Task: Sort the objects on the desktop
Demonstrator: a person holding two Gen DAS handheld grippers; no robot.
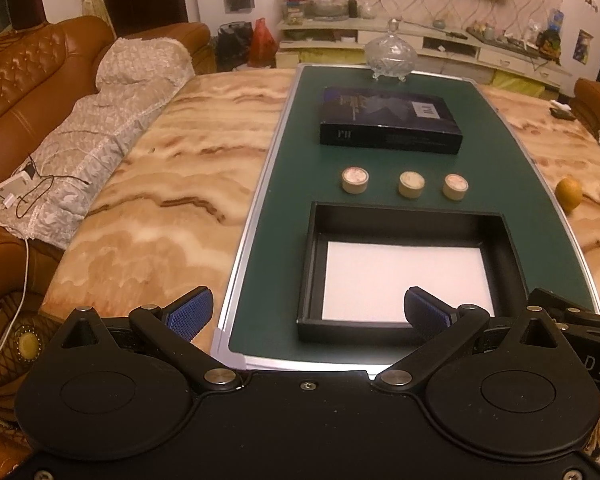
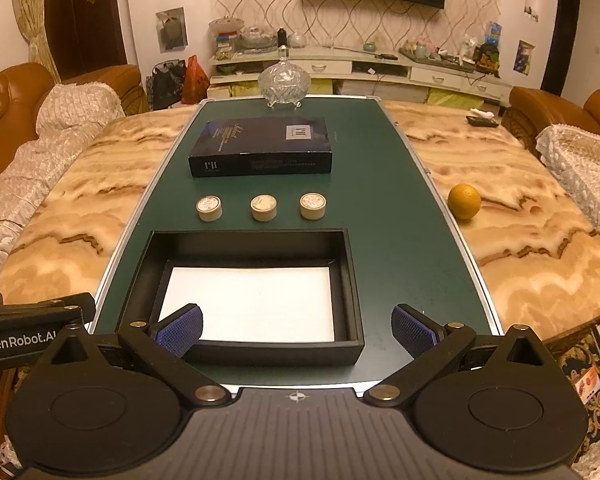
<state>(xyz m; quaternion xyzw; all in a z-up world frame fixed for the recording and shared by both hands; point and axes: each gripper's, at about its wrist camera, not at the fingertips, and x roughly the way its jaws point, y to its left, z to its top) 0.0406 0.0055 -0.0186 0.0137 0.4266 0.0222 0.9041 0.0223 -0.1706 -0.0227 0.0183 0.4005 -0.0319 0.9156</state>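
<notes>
An open black box (image 1: 406, 222) (image 2: 252, 240) with a white lining sits near the front of a green mat (image 1: 292, 184) (image 2: 388, 248). Three small round cream jars (image 1: 355, 179) (image 1: 411, 184) (image 1: 455, 187) stand in a row just behind it, also in the right wrist view (image 2: 209, 208) (image 2: 263, 207) (image 2: 313, 205). A dark lid-like box (image 1: 390, 120) (image 2: 262, 146) lies further back. My left gripper (image 1: 308, 314) is open and empty over the box's front left. My right gripper (image 2: 298, 330) is open and empty over the box's front right.
A glass lidded bowl (image 1: 391, 54) (image 2: 284, 80) stands at the mat's far end. An orange (image 1: 569, 195) (image 2: 464, 201) lies on the marble table (image 1: 172, 184) (image 2: 520, 216) right of the mat. Sofas flank the table.
</notes>
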